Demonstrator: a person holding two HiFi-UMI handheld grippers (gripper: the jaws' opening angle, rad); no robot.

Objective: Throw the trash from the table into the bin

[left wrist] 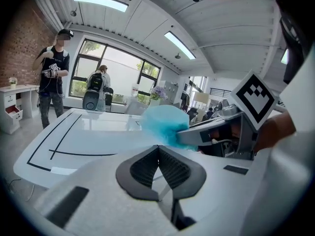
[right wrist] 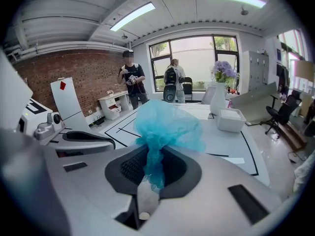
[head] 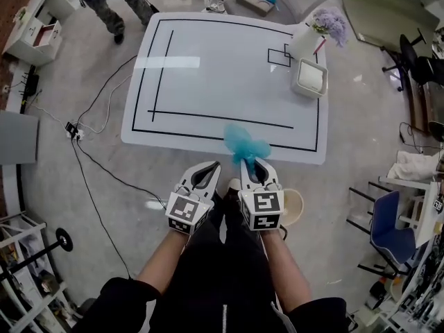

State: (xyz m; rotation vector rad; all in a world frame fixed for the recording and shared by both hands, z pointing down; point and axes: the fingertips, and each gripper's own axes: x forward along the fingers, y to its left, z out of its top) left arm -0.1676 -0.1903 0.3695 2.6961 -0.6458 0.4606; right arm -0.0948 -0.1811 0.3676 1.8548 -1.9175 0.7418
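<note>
A crumpled blue plastic wad (head: pixel 244 143) hangs just in front of the near edge of the white table (head: pixel 208 82). My right gripper (head: pixel 251 164) is shut on its twisted tail. In the right gripper view the blue wad (right wrist: pixel 165 124) bulges above the right gripper (right wrist: pixel 153 151), with the tail pinched between the jaws. My left gripper (head: pixel 208 168) sits close beside it on the left; in its own view the left gripper (left wrist: pixel 158 149) is shut with nothing in it. That view shows the blue wad (left wrist: pixel 165 124) off to its right. A round beige bin (head: pixel 295 207) stands on the floor, partly hidden under the right gripper.
At the table's far right corner stand a white vase with purple flowers (head: pixel 316 33) and a white square box (head: pixel 310 77). A person (head: pixel 111 2) stands beyond the far left corner. Cables and a power strip (head: pixel 73 130) lie on the floor at the left. A blue chair (head: pixel 388 227) is at the right.
</note>
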